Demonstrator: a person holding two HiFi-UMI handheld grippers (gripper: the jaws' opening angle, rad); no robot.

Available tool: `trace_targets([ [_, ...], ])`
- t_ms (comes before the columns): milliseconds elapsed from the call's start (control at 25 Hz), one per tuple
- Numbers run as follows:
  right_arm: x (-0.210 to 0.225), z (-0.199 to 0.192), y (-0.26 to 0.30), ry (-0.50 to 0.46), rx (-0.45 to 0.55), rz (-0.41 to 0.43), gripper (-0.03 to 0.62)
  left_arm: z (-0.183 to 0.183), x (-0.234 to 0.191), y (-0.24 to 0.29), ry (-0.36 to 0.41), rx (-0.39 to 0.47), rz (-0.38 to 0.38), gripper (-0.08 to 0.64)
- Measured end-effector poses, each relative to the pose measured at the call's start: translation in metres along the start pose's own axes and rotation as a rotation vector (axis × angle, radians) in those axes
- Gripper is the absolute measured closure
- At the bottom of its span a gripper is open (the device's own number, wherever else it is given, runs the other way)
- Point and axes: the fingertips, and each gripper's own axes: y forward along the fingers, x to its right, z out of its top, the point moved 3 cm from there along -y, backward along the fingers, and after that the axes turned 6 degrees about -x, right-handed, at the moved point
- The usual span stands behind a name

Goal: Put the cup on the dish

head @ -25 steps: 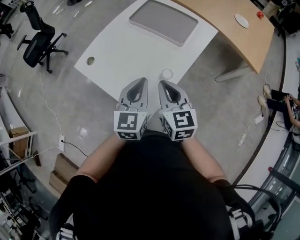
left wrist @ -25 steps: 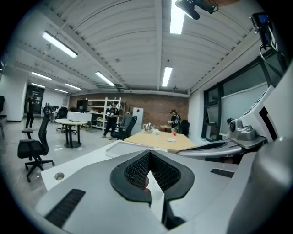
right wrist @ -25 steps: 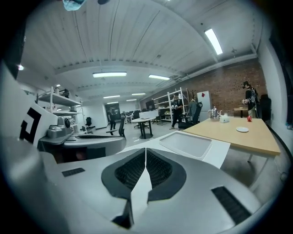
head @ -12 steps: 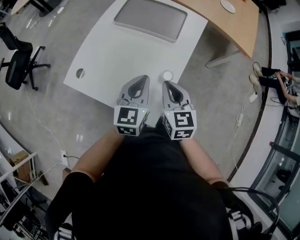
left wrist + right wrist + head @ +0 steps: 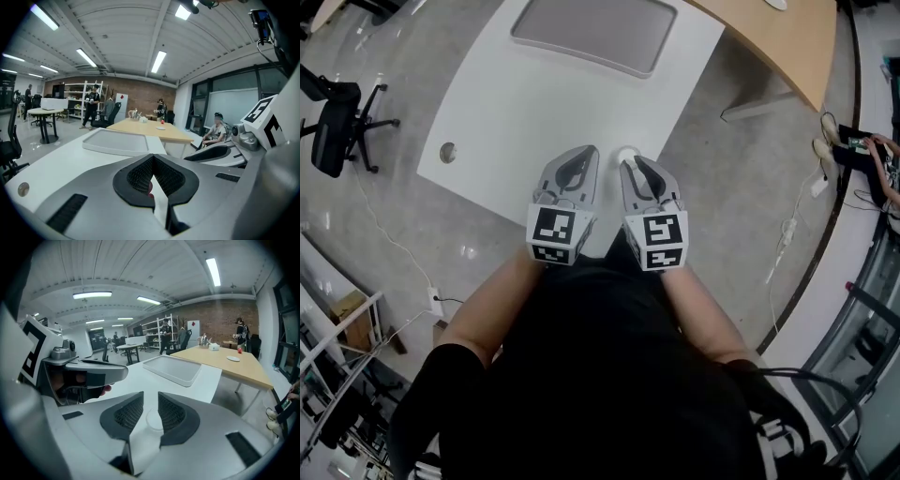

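A small clear cup (image 5: 153, 419) stands on the white table (image 5: 534, 122) near its front edge. It shows just ahead of my right gripper (image 5: 150, 401), in line with the narrow gap between the jaws, which are opening; the pads are not touching it. From the head view only the rim of the cup (image 5: 626, 152) peeks out past the right gripper (image 5: 630, 165). My left gripper (image 5: 584, 156) is held beside it, shut and empty (image 5: 152, 160). A small white dish (image 5: 233, 358) lies far off on the wooden table (image 5: 225, 364).
A grey tray (image 5: 593, 33) sits at the back of the white table, and a cable hole (image 5: 447, 152) at its left. An office chair (image 5: 337, 117) stands on the floor to the left. People stand and sit in the background (image 5: 216, 129).
Both grippers have moved forward over the table edge. The right gripper's tip has come up to the cup, which stood clear ahead of it before.
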Motion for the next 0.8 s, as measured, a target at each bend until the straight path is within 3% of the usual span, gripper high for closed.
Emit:
trace_targets([
  [120,0.007,-0.013,0.017,0.008,-0.045,0.056,0.411,-0.009,-0.003,0.020,-0.008,-0.031,0.004,0.557],
  [240,0.017,-0.028,0.032,-0.018,-0.090,0.063,0.367,-0.020,-0.004,0.036,-0.015,-0.054,0.017,0.557],
  [440,0.022,-0.050,0.060,-0.038,-0.137,0.102,0.327,-0.038,-0.014,0.053,-0.039,-0.091,0.026,0.557],
  [800,0.021,-0.064,0.098,-0.100,-0.181,0.123,0.324,-0.052,-0.028,0.072,-0.072,-0.122,0.022,0.557],
])
